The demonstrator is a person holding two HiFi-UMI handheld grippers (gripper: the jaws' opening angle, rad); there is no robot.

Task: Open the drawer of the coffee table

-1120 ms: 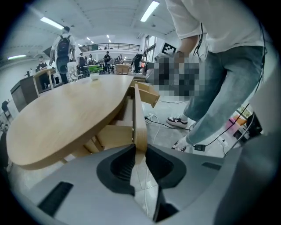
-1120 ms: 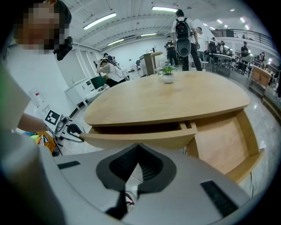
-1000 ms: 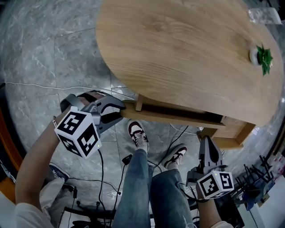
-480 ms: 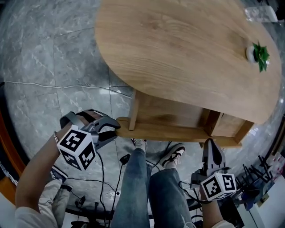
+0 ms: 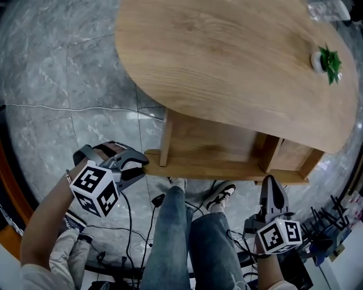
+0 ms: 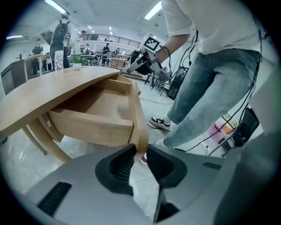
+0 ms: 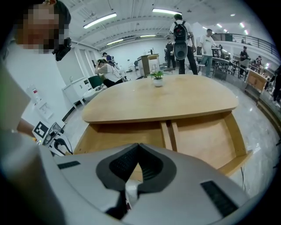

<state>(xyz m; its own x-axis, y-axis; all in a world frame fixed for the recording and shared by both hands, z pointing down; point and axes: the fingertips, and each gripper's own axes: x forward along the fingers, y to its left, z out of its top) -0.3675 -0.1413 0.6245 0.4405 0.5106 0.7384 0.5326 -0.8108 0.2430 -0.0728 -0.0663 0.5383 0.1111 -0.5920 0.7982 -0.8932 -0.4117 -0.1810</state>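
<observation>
The oval wooden coffee table (image 5: 227, 68) fills the upper head view. Its drawer (image 5: 215, 169) stands pulled out toward me, with two bare compartments showing (image 7: 206, 136). My left gripper (image 5: 144, 161) is shut on the left end of the drawer front, and the thin wooden panel (image 6: 138, 118) runs up from between its jaws (image 6: 141, 151). My right gripper (image 5: 271, 182) hangs below the drawer's right end, shut, empty and apart from the wood (image 7: 138, 147).
A small potted plant (image 5: 328, 59) and a clear object (image 5: 326, 10) sit at the table's far right. My legs and shoes (image 5: 221, 195) are just under the drawer front. Cables (image 5: 130, 215) trail over the marble floor. A black rack (image 5: 334, 226) stands at lower right.
The drawer has slid far out from under the tabletop toward me, drawn by the left gripper, which moved down the picture with it. The right gripper has stayed about where it was.
</observation>
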